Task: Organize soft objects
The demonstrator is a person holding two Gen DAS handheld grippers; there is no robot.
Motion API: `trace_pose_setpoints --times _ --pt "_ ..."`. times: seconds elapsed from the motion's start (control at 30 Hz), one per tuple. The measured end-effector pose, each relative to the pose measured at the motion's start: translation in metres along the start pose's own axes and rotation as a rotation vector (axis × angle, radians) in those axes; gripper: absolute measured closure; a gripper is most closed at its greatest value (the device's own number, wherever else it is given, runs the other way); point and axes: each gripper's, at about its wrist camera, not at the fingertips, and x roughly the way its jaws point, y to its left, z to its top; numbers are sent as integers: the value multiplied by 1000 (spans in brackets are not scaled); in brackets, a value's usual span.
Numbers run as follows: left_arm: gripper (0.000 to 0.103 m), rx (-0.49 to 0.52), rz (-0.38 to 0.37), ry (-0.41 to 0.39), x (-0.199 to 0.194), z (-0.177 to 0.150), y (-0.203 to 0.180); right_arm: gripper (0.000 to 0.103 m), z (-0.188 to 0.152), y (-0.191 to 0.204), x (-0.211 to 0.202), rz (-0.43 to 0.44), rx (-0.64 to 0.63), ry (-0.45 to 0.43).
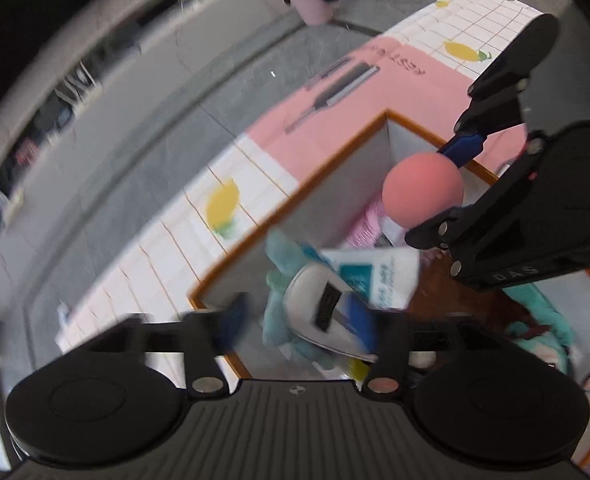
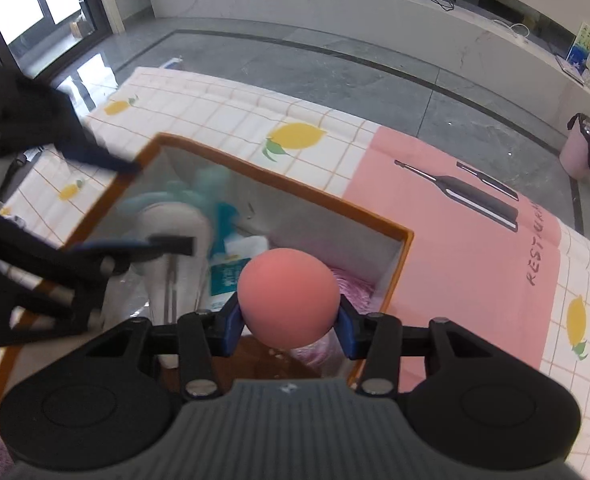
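In the left wrist view, your left gripper (image 1: 299, 320) hangs over the orange-rimmed box (image 1: 295, 196) with its blue-padded jaws spread wide. A white shoe-shaped object (image 1: 327, 312), smooth and rounded, lies between them in the blur, but whether a pad touches it you cannot tell. Under it sits one fuzzy teal plush toy (image 1: 283, 304) and one white packet with teal print (image 1: 379, 276). To the right, your right gripper (image 1: 435, 192) pinches one matte pink ball (image 1: 423, 192) above the box's far corner.

In the right wrist view, the pink ball (image 2: 289, 300) sits squarely between your right gripper's (image 2: 291, 320) two blue pads, one pressed on each side, over the box's (image 2: 279, 184) right end. The box has grey inner walls and one ribbed pink item (image 2: 355, 288) below the ball. Your left gripper (image 2: 135, 204) shows at the left, jaws apart over the white shoe-shaped object (image 2: 179, 232). The box rests on a gridded tablecloth (image 2: 215, 112) printed with lemons and a pink panel with bottles.
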Motion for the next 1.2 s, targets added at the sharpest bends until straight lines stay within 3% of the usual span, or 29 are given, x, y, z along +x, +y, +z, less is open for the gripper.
trace_pose_setpoints --times 0.43,0.5,0.57,0.67,0.83,0.93,1.1,1.2 --pt "14 -41 84 1 -6 -8 8 51 3 -8 8 13 41 19" --pt "13 -49 94 0 -9 -10 8 41 3 -8 6 32 76 25" --pt "13 -61 110 -6 -14 -12 9 17 3 -7 2 53 84 18" --pt "13 -92 150 -23 -25 -15 9 6 -1 1 -14 41 47 -45" --pt "10 -163 158 -117 -67 -10 -9 3 -16 9 -51 73 10 -130" --pt "10 -207 233 -177 -96 -5 -32 3 -34 7 -80 66 13 -178" --pt "10 -398 214 -303 -139 -4 -61 3 -74 -10 -129 -30 96 -276" --pt "10 -476 244 -367 -157 -4 -88 3 -105 -19 -157 -68 118 -310"
